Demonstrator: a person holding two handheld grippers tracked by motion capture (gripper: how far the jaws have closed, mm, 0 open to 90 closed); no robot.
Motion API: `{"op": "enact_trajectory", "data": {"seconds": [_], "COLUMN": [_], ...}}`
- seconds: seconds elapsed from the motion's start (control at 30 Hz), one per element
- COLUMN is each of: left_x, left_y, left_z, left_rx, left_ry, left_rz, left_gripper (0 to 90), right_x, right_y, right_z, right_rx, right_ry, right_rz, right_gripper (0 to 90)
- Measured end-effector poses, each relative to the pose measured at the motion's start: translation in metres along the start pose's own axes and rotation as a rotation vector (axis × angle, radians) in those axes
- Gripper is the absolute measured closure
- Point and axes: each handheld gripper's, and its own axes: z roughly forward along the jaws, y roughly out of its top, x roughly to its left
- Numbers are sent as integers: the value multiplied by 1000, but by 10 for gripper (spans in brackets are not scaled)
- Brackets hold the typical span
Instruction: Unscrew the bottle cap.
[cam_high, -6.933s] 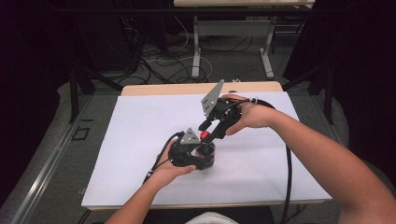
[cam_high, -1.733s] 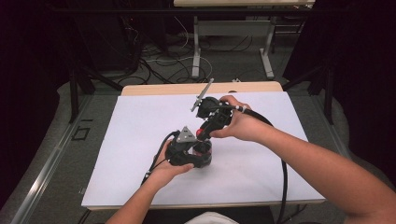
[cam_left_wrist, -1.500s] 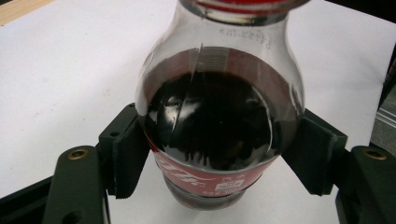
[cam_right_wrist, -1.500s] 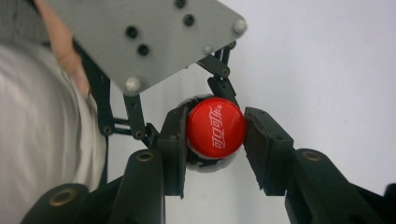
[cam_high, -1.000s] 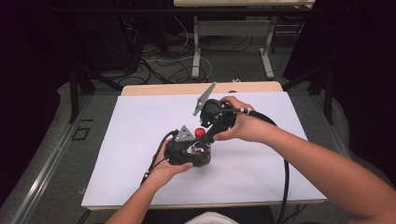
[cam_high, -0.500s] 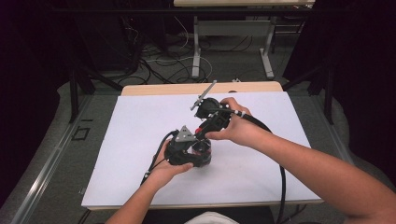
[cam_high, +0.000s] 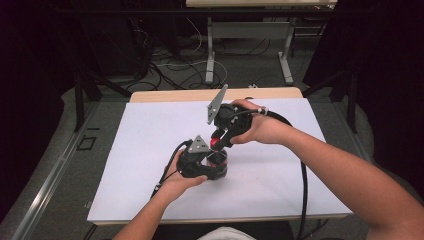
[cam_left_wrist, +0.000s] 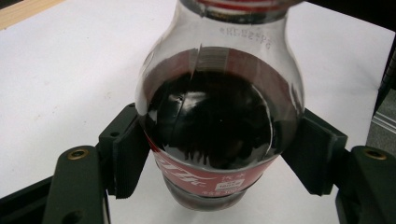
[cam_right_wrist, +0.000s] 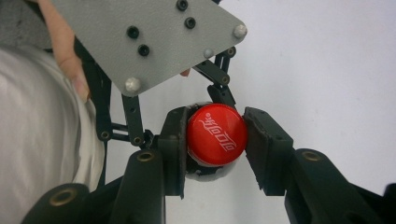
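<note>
A cola bottle (cam_left_wrist: 219, 126) with dark drink and a red label stands on the white table sheet (cam_high: 145, 135). My left gripper (cam_left_wrist: 220, 161) is shut on its body, one pad pressed on each side. In the high view the left gripper (cam_high: 202, 162) sits at the table's middle, held from below by the person's hand. From above, my right gripper (cam_right_wrist: 214, 142) is shut on the bottle's red cap (cam_right_wrist: 216, 135). The high view has the right gripper (cam_high: 220, 142) pointing down at the cap (cam_high: 216, 144), just above the left one.
The left gripper's grey three-cornered plate (cam_right_wrist: 144, 37) lies close over the cap in the right gripper view. A black cable (cam_high: 302, 185) trails from the right gripper to the front edge. A wooden strip (cam_high: 215, 95) marks the table's far edge.
The right hand has turned about the cap, so its grey plate now stands at a different tilt. The left gripper and the bottle have stayed in about the same place.
</note>
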Motion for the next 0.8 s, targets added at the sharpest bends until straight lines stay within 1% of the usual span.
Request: {"op": "enact_trajectory", "data": {"seconds": [0.03,0.07,0.1,0.17,0.2,0.23,0.27,0.3,0.33,0.37,0.4,0.47,0.53,0.6,0.67,0.7,0.73,0.8], "left_x": [0,0,0,0,0,1,1,2,2,2,3,4,4,4,4,4,4,4], "left_y": [0,0,0,0,0,0,0,0,0,0,0,-1,0,0,0,0,0,0], "left_z": [-1,1,1,1,1,1,1,0,0,0,0,-1,-2,-2,-2,-2,-2,-2], "left_rx": [11,-3,-2,1,-1,-1,0,2,-2,1,1,4,1,-2,-1,-1,0,1], "left_ry": [-10,2,4,8,10,11,14,17,18,20,25,29,32,33,36,35,35,34], "left_rz": [4,3,3,5,-3,-1,2,1,-5,-6,-6,-11,-10,-11,-9,-11,-9,-8], "left_gripper": [300,300,300,300,300,300,300,300,300,300,300,300,300,300,300,300,300,300], "right_x": [-1,-2,-2,-2,-2,-1,1,3,5,8,9,13,18,20,21,22,23,24], "right_y": [-1,-1,-2,-2,-2,-2,-2,-1,-1,-1,-1,-1,-2,-3,-3,-3,-2,0], "right_z": [0,0,-1,0,-1,-1,-2,-3,-4,-6,-6,-6,-5,-3,-1,0,1,2], "right_rx": [0,-4,-5,-9,-4,-11,-12,-9,-10,-12,-11,-4,1,-7,-23,-23,-30,-22], "right_ry": [9,16,18,17,8,-12,-35,-60,-64,-73,-92,-119,-143,-164,-164,-165,-162,-179], "right_rz": [-19,-28,-29,-7,10,30,45,43,57,84,88,131,195,242,268,285,281,281], "right_gripper": [609,610,608,600,558,493,465,464,464,462,463,464,481,496,529,536,539,554]}}
